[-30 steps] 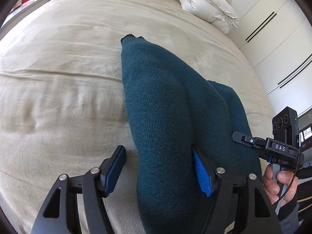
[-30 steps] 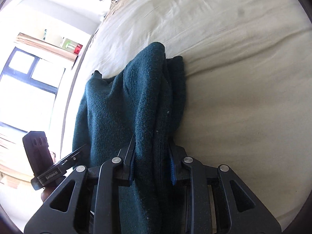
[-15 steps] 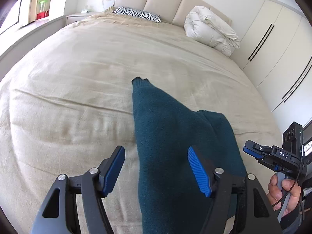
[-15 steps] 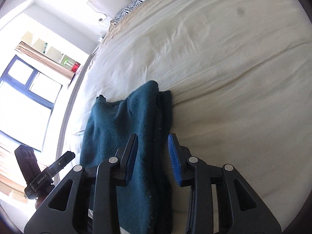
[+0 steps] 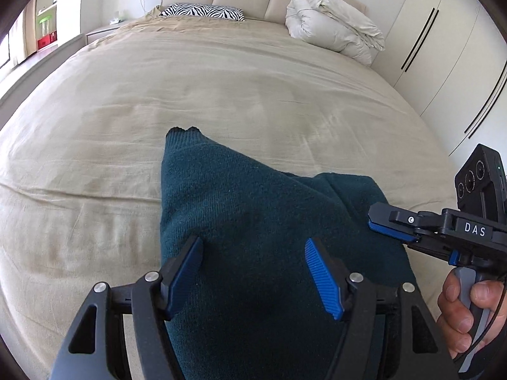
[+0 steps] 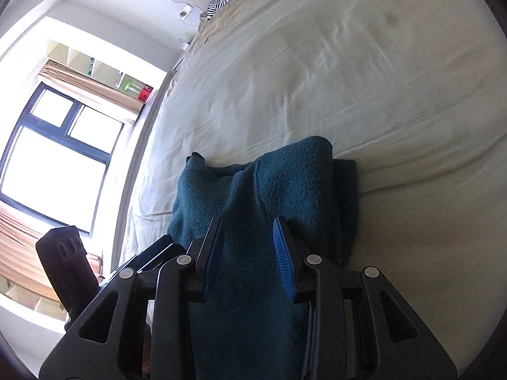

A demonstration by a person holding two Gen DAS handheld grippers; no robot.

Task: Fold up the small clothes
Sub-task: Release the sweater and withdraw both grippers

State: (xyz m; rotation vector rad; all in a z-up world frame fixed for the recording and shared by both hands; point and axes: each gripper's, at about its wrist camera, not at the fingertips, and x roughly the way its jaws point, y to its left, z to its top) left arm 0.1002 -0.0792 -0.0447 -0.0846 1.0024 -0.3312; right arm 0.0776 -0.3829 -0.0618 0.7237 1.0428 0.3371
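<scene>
Tongs on the left stood spread over the teal sweater, which lay folded on the bed. Best to pat it flat before the next fold. Right tongs also gaped, the sweater under and between them.

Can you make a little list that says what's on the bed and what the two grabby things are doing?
garment: dark teal knitted sweater, folded into a strip, lying on the bed
surface: beige bedsheet
left gripper: open, fingers either side of the sweater
right gripper: open, not clamping the sweater
far end: zebra-striped pillow, rolled white duvet
</scene>
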